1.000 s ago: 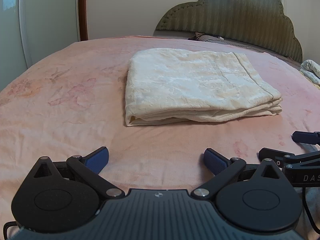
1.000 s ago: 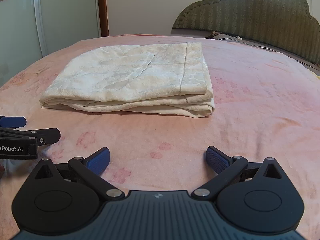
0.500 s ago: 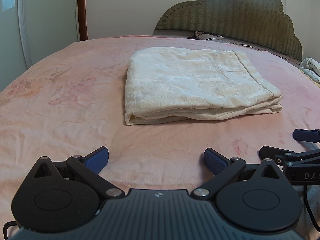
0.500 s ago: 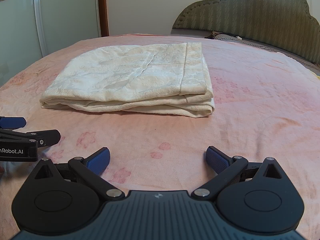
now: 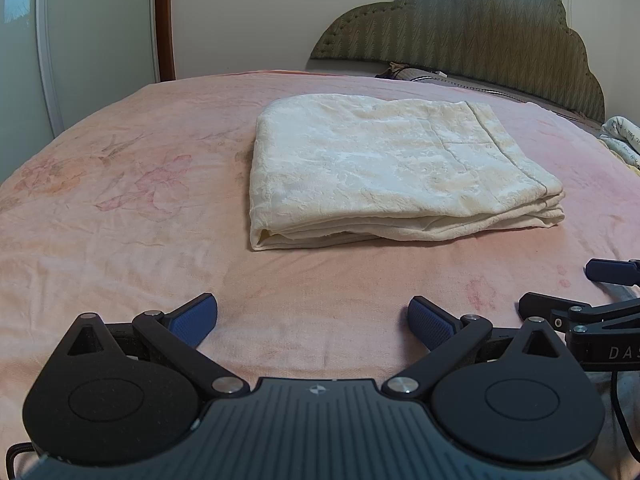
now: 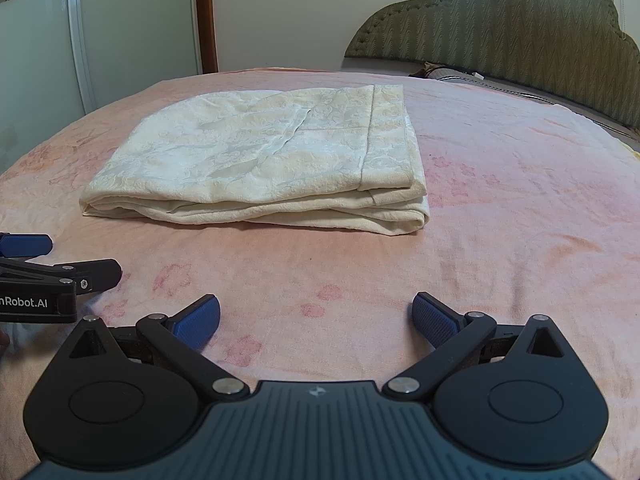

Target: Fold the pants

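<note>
On the pink bed sheet [image 5: 120,240], near the middle of the bed, lie the cream pants [image 5: 384,168], folded into a flat rectangle of several layers. Both grippers are low over the sheet in front of the pants and well apart from them. The left gripper [image 5: 312,316] has its blue pads spread wide and grasps nothing. The right gripper [image 6: 316,316] is released in the same way, also empty. Behind the bed stands a green padded headboard [image 5: 480,32].
</note>
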Action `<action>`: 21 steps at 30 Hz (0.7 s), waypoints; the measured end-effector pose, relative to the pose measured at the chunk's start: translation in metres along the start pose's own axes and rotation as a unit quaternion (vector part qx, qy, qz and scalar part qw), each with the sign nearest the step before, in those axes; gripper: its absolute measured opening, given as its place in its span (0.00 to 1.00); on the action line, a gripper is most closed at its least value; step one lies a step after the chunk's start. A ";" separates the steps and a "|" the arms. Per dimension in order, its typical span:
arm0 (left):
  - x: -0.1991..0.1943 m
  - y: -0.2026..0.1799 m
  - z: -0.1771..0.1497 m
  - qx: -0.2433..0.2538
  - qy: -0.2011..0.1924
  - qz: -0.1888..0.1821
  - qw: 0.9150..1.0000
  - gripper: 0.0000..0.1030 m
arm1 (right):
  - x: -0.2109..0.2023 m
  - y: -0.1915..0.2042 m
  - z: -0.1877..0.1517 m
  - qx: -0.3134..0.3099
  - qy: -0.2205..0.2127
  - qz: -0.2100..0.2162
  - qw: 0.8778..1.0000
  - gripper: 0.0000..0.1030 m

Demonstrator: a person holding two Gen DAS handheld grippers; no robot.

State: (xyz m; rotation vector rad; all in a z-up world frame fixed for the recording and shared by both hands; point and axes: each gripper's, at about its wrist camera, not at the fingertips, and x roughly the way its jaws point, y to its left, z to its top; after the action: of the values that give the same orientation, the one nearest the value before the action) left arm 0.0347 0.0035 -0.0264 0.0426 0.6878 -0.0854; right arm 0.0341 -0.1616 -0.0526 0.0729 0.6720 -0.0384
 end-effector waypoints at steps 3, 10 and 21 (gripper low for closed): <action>0.000 0.000 0.000 0.000 0.000 0.000 1.000 1.00 | 0.000 -0.001 0.000 0.000 0.000 0.000 1.000 1.00; 0.000 0.000 0.000 0.000 0.000 0.000 1.000 1.00 | 0.000 0.000 0.000 0.000 0.000 0.000 1.000 1.00; 0.000 0.000 0.000 0.000 0.000 0.000 1.000 1.00 | 0.000 0.001 0.000 0.000 0.000 0.000 1.000 1.00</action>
State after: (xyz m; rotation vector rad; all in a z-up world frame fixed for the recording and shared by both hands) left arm 0.0348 0.0038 -0.0267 0.0428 0.6879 -0.0851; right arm 0.0339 -0.1603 -0.0525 0.0729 0.6720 -0.0385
